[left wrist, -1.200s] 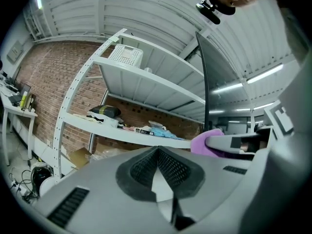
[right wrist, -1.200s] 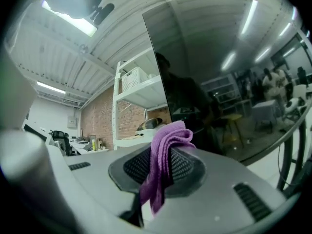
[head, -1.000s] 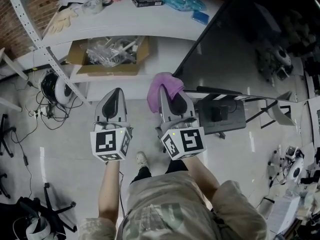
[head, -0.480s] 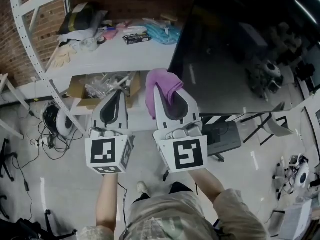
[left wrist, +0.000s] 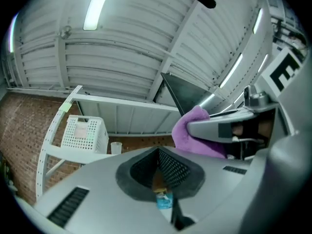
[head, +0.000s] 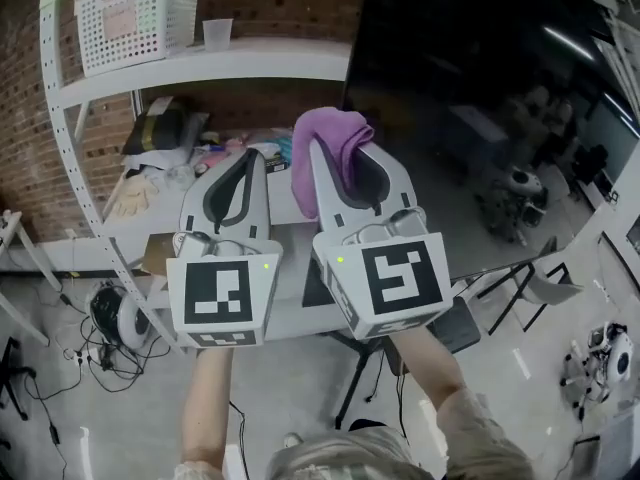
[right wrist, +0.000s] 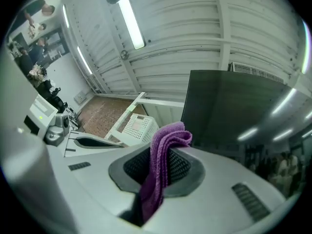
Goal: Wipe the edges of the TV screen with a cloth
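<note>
A large dark TV screen (head: 480,98) fills the right of the head view and stands ahead in the right gripper view as the TV screen (right wrist: 234,111). My right gripper (head: 335,133) is shut on a folded purple cloth (head: 325,153), raised just left of the screen's left edge. The purple cloth (right wrist: 163,165) sticks up between the jaws in the right gripper view. My left gripper (head: 248,158) is held beside it, jaws shut with nothing in them. In the left gripper view, the purple cloth (left wrist: 192,133) shows to the right, in front of the screen's corner (left wrist: 185,94).
A white metal shelving unit (head: 60,138) stands at the left against a brick wall. A white perforated basket (head: 135,18) and a plastic cup (head: 217,34) sit on its upper shelf (head: 260,60). Clutter lies on the lower shelf. Cables and chair legs are on the floor below.
Both grippers have risen together, from low near the TV's bottom corner to beside its left edge. The view has tilted up to show the upper shelf. The cloth stays gripped.
</note>
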`<state>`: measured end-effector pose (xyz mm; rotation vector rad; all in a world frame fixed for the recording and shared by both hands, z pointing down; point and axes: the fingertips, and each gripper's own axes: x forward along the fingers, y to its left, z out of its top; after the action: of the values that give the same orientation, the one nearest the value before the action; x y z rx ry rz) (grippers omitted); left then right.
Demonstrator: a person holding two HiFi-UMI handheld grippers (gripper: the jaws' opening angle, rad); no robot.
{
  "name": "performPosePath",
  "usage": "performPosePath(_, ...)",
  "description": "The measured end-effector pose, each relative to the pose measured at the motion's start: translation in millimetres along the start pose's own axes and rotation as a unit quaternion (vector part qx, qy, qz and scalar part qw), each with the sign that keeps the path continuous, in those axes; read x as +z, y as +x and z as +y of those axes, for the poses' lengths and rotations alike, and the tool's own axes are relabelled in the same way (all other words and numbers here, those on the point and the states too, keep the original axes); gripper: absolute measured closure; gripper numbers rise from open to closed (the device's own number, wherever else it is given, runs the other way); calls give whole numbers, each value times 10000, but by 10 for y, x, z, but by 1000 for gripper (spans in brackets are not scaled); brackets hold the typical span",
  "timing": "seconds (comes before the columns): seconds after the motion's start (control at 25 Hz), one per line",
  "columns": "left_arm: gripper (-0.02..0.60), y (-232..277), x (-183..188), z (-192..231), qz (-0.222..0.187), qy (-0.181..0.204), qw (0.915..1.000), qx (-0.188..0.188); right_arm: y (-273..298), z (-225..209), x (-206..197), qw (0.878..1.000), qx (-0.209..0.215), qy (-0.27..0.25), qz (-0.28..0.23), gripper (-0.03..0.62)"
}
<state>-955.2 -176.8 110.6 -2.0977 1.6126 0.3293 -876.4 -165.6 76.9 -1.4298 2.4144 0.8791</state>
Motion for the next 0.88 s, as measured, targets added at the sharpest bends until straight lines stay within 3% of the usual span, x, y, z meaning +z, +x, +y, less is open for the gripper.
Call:
performPosePath(0.2,566,301,509,9,-365,269,9988,-201,262,-249,534,9994,-152,-142,-289,539)
performPosePath(0.44,566,635,1116,-65,-775,298,9951,-532,532,-551,1246,9960,-274,-535,-661,539)
performPosePath(0.88,566,1003,1787,85,-1132,434,9911,-541,885,-859,2039,9841,-623,-1351,-970,539)
